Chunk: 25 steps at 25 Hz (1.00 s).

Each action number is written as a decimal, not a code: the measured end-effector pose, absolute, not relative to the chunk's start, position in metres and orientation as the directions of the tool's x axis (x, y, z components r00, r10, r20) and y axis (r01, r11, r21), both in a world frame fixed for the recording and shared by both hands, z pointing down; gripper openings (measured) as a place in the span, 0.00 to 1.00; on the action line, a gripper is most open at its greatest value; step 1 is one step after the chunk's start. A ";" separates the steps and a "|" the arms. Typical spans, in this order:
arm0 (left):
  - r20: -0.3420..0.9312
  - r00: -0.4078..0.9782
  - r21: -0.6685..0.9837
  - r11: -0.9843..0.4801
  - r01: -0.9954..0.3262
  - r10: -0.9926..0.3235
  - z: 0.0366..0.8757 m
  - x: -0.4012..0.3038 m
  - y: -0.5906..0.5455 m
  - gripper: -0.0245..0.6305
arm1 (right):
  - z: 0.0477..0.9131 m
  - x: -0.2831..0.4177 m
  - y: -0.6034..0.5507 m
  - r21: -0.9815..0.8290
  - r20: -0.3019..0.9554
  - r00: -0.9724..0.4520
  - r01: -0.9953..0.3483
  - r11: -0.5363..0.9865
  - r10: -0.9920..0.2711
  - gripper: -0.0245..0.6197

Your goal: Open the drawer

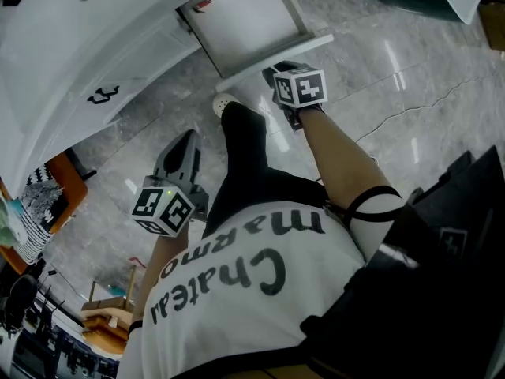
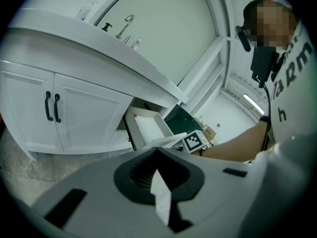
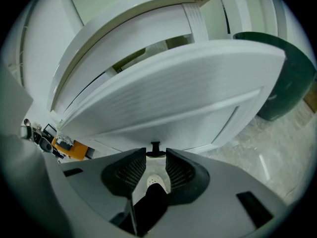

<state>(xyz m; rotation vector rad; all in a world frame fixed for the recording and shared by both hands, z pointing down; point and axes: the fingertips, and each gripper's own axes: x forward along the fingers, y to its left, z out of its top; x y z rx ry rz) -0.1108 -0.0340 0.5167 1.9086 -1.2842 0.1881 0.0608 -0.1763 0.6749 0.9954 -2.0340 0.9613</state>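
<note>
Already drawer [image 1: 273, 60] pulled out from white vanity [image 1: 79, 46]. Right gripper [image 3: 155, 153] at drawer front, jaws spread, black handle [image 3: 155, 146] between tips. Left gripper [image 2: 157, 152] well apart from drawer, jaws pressed together, empty.

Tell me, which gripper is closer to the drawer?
The right. The right gripper is at the front of the open drawer, with the little dark handle at the tips of its jaws. The left gripper hangs back by the person's leg, well short of it.
</note>
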 end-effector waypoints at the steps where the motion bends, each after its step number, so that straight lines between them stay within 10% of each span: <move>1: 0.527 0.473 0.535 -0.157 -0.830 -0.706 0.516 -0.110 -0.033 0.03 | 0.675 0.061 -0.176 -0.317 0.804 -0.483 -0.842 0.437 -0.348 0.24; 25: 0.550 0.512 0.490 -0.242 -0.837 -0.660 0.468 -0.120 -0.171 0.03 | 0.675 0.061 -0.172 -0.327 0.927 -0.376 -0.807 0.492 -0.001 0.25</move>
